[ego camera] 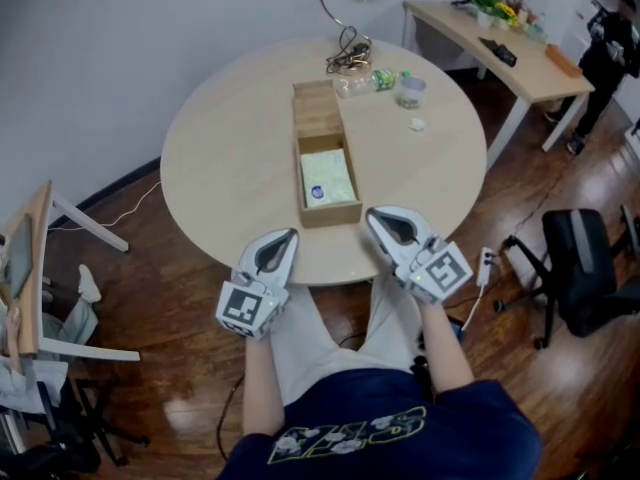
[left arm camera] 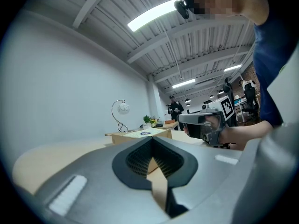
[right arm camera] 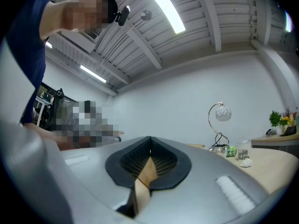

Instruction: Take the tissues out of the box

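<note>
A long wooden box (ego camera: 318, 208) lies in the middle of the round table (ego camera: 220, 158). Its near half is uncovered and holds a pale green tissue pack (ego camera: 328, 178). In the left gripper view the box (left arm camera: 133, 137) sits low and ahead, with the pack (left arm camera: 141, 133) showing at its top. My left gripper (ego camera: 291, 233) hovers at the table's near edge, left of the box's near end, its jaws shut and empty. At the same edge, right of the box, my right gripper (ego camera: 372, 213) is also shut and empty. The right gripper (left arm camera: 205, 122) also appears in the left gripper view.
Beyond the box stand a curved lamp (ego camera: 350, 8), a lying plastic bottle (ego camera: 375, 80), a cup (ego camera: 411, 91) and a small white scrap (ego camera: 417, 124). A desk (ego camera: 500, 43) and a standing person (ego camera: 610, 48) are at the back right, and an office chair (ego camera: 580, 268) at the right.
</note>
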The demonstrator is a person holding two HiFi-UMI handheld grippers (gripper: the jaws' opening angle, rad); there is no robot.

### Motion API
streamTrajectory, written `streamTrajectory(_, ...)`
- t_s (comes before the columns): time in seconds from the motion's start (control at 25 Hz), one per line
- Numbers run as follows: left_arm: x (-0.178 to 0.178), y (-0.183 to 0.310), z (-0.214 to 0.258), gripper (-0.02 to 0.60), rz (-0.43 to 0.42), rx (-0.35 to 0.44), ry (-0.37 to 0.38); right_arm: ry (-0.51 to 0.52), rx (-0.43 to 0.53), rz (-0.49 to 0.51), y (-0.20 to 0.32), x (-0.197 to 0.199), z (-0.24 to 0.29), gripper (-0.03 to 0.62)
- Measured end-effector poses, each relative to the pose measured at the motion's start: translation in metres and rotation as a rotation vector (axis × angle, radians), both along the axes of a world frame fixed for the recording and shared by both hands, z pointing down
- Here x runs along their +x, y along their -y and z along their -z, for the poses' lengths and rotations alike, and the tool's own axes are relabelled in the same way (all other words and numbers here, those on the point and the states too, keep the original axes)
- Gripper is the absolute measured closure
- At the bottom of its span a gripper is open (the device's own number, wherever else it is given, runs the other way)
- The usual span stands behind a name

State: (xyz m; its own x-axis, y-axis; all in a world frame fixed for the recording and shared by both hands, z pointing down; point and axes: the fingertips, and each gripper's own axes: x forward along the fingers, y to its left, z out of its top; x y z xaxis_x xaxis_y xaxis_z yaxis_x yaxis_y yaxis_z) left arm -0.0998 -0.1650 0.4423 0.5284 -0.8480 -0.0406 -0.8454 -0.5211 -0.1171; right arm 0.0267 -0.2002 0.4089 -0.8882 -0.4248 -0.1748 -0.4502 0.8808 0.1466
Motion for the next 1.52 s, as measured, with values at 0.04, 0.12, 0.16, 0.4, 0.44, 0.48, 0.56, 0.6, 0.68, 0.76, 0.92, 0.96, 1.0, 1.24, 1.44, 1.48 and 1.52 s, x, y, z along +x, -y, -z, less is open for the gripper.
streamTrajectory(0.04, -0.001, 0.000, 0.000, 0.580, 0.002, 0.003, -0.003, -0.007, 0.003, 0.002, 0.000, -0.001, -0.001, 0.594)
streamTrajectory(0.12, -0.003, -0.001, -0.001, 0.580, 0.008, 0.002, -0.002, -0.025, -0.002, 0.006, 0.000, -0.003, -0.005, 0.594)
streamTrajectory(0.16, -0.004, -0.002, -0.001, 0.580, 0.009, 0.000, 0.000, -0.029, -0.008, 0.007, 0.000, -0.004, -0.006, 0.594)
streamTrajectory(0.4, -0.001, -0.002, -0.001, 0.580, 0.008, -0.002, 0.002, 0.000, -0.011, 0.007, 0.000, -0.001, -0.001, 0.594)
streamTrajectory(0.44, -0.001, -0.002, -0.002, 0.580, 0.009, -0.004, 0.002, -0.002, -0.008, 0.008, 0.000, -0.001, -0.002, 0.594)
streamTrajectory(0.48, -0.001, -0.002, -0.002, 0.580, 0.010, -0.008, 0.002, -0.003, -0.009, 0.009, -0.001, -0.002, -0.002, 0.594)
streamTrajectory(0.56, -0.002, -0.002, -0.003, 0.580, 0.011, -0.014, 0.003, -0.002, -0.019, 0.008, -0.001, -0.002, -0.002, 0.594)
streamTrajectory(0.6, -0.002, -0.002, -0.004, 0.580, 0.011, -0.016, 0.004, -0.003, -0.022, 0.006, -0.001, -0.002, -0.002, 0.594)
streamTrajectory(0.68, -0.001, 0.000, -0.003, 0.580, 0.011, -0.018, 0.004, -0.009, -0.022, 0.006, 0.000, -0.001, -0.003, 0.594)
streamTrajectory(0.76, -0.001, 0.000, -0.003, 0.580, 0.011, -0.018, 0.003, -0.013, -0.022, 0.006, 0.001, -0.001, -0.003, 0.594)
streamTrajectory(0.92, -0.001, 0.000, -0.002, 0.580, 0.010, -0.017, 0.005, -0.022, -0.018, 0.009, 0.001, -0.002, -0.004, 0.594)
streamTrajectory(0.96, -0.001, 0.000, -0.002, 0.580, 0.010, -0.016, 0.006, -0.024, -0.018, 0.009, 0.001, -0.002, -0.005, 0.594)
streamTrajectory(1.0, -0.001, 0.000, -0.002, 0.580, 0.011, -0.016, 0.005, -0.025, -0.018, 0.009, 0.001, -0.002, -0.005, 0.594)
streamTrajectory(1.24, -0.001, 0.001, -0.002, 0.580, 0.011, -0.013, 0.004, -0.030, -0.031, 0.005, 0.004, -0.001, -0.006, 0.594)
streamTrajectory(1.44, 0.001, 0.000, -0.004, 0.580, 0.012, -0.011, 0.006, -0.066, -0.081, 0.033, 0.007, -0.005, -0.017, 0.594)
streamTrajectory(1.48, 0.002, 0.000, -0.004, 0.580, 0.012, -0.010, 0.006, -0.073, -0.090, 0.038, 0.007, -0.005, -0.019, 0.594)
streamTrajectory(1.52, 0.002, 0.000, -0.004, 0.580, 0.010, -0.009, 0.008, -0.076, -0.094, 0.044, 0.007, -0.005, -0.020, 0.594)
